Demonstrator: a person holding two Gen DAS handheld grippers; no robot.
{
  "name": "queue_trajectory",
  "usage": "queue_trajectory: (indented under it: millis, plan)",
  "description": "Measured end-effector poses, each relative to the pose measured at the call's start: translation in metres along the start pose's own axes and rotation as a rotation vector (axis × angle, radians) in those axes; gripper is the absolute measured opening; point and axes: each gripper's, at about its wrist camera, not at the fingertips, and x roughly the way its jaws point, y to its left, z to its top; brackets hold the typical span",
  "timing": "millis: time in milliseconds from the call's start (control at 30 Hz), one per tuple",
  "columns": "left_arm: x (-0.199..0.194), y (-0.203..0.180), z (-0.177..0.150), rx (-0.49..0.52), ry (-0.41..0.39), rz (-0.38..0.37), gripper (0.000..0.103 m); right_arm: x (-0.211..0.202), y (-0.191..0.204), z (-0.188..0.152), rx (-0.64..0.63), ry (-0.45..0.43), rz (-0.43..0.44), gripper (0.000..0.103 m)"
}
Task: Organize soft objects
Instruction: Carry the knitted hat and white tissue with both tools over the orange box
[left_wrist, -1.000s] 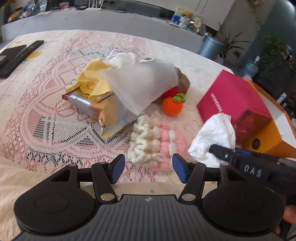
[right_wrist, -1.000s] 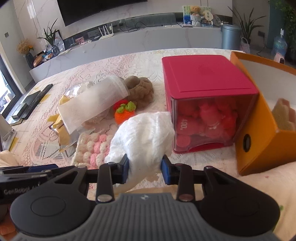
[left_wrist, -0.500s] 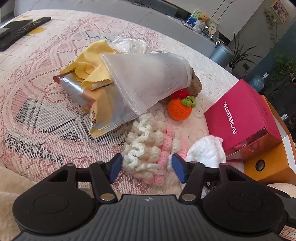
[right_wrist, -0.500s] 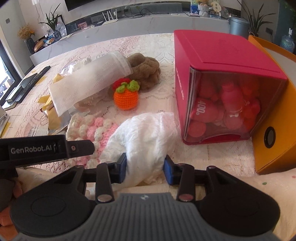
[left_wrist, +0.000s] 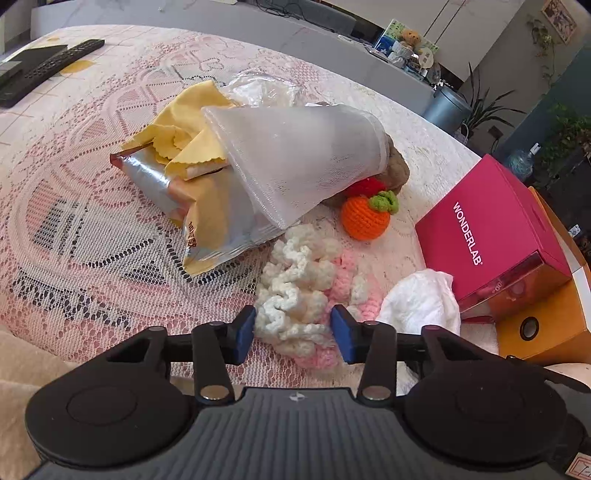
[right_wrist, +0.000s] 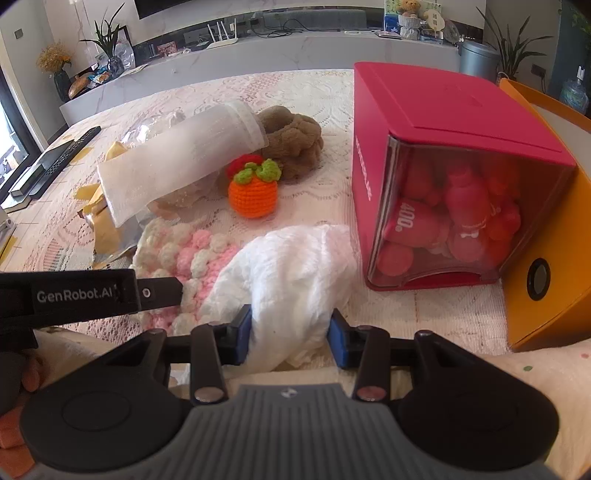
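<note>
Down near the front edge of the table, in the left wrist view, the left gripper (left_wrist: 293, 334) tips down toward the lace cloth (left_wrist: 92, 229). Its jaws are closing, about half way shut, and the near end of the pink and white knitted piece (left_wrist: 306, 288) sits between them. The blue pads (left_wrist: 243, 334) are right beside the yarn, but I cannot tell if they press it. Just right of it lies the white cloth (left_wrist: 421, 302). Farther off are the orange knitted fruit (left_wrist: 365, 218), a white mesh bag (left_wrist: 303, 158) on a foil packet (left_wrist: 192, 206), and the red box (left_wrist: 491, 221) on the right

Over in the right wrist view, the right gripper (right_wrist: 290, 338) tips down too. Its jaws are part way open and the white cloth (right_wrist: 291, 273) is bunched between them, with both pads touching it. The left gripper's black side (right_wrist: 88, 295) pokes in from the left over the knitted piece (right_wrist: 184, 254). The red box (right_wrist: 443, 129) leans on an orange box (right_wrist: 543, 295) at the right
</note>
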Motion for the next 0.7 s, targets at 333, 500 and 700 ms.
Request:
queue_trajectory:
  millis: [333, 500, 700]
  plan:
    - [-0.025, -0.010, -0.008, 0.068, -0.091, 0.024, 0.027, -0.011, -0.004, -0.001, 0.025, -0.014, 0.022, 0.041]
    - [-0.046, -0.019, -0.014, 0.140, -0.146, 0.044, 0.026, -0.032, -0.005, 0.000, 0.027, -0.043, 0.045, 0.040]
    - [-0.077, -0.032, -0.021, 0.199, -0.222, 0.063, 0.026, -0.077, -0.008, 0.001, 0.040, -0.126, 0.074, 0.039]
